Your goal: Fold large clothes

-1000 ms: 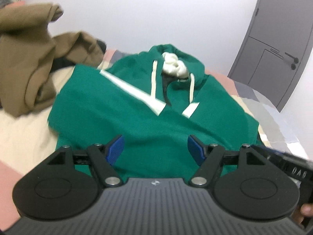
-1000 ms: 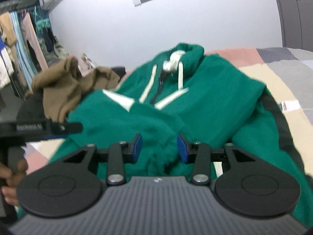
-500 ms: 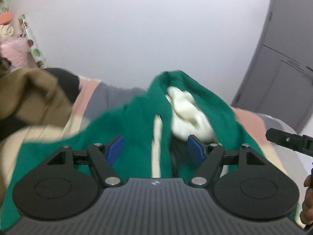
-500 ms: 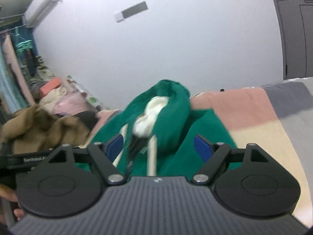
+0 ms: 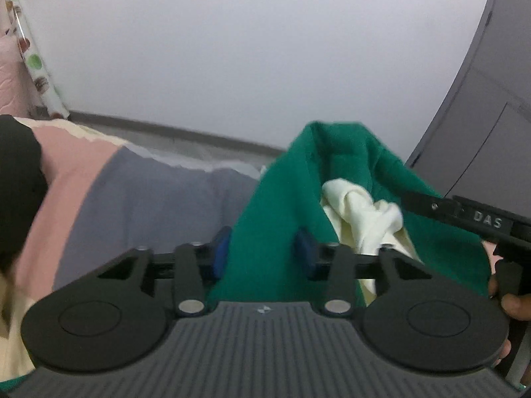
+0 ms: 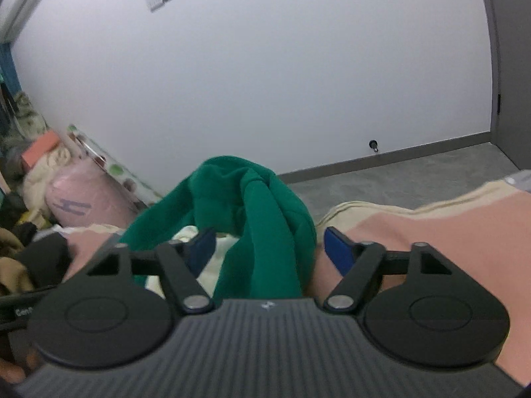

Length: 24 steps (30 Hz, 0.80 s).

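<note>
on the pink-and-grey patchwork bed (image 5: 139, 192), both grippers' jaws stand released, straddling the green fleece hoodie's (image 5: 275, 232) hood.

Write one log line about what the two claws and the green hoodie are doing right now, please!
left claw: open, astride green hoodie hood edge | right claw: open, astride hood | hoodie: on bed, hood bunched

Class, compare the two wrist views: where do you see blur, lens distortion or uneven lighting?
Left wrist view: the green hoodie and patterned roll are smeared by motion, and the grey door bows from the fisheye. Right wrist view: the hoodie is soft, the baseboard curves, and the wall darkens toward the corners.
</note>
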Available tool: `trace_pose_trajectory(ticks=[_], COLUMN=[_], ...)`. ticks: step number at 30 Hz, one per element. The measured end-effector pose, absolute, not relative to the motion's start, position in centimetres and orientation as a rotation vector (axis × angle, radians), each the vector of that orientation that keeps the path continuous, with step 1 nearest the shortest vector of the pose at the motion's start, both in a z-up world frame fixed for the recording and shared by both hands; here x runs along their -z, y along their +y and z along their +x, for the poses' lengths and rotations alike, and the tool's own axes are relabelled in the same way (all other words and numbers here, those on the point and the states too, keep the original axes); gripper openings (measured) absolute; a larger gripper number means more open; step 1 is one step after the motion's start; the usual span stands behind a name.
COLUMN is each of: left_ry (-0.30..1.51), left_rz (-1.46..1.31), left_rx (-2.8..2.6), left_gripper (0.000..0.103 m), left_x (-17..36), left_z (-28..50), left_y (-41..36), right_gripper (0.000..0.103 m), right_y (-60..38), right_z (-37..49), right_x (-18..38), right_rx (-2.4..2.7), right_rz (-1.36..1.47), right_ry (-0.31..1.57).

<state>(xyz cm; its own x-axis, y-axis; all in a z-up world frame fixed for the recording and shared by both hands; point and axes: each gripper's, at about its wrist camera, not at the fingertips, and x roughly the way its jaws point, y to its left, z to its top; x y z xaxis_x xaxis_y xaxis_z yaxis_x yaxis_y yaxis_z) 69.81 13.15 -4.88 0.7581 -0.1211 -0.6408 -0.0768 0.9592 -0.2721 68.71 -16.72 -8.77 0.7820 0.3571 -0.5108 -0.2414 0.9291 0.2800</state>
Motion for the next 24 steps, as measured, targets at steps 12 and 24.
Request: trace_pose_trajectory(ticks=[12,24], left_ry=[0.739,0.57], left_rz=[-0.2,-0.184], left_rx=[0.07,0.094], left_gripper=[0.006,0.006], left_x=[-1.2,-8.5], left_z=[68.2,53.2], left_y=[12.7,14.3], right_gripper=[0.016,0.015], right_y=[-14.7,-15.8], right_z=[65.7,50.2], right_x=[3.8,-5.0], right_rx=[-0.288,-0.408], right_rz=[0.028,-0.043], right_ry=[0.483,0.133])
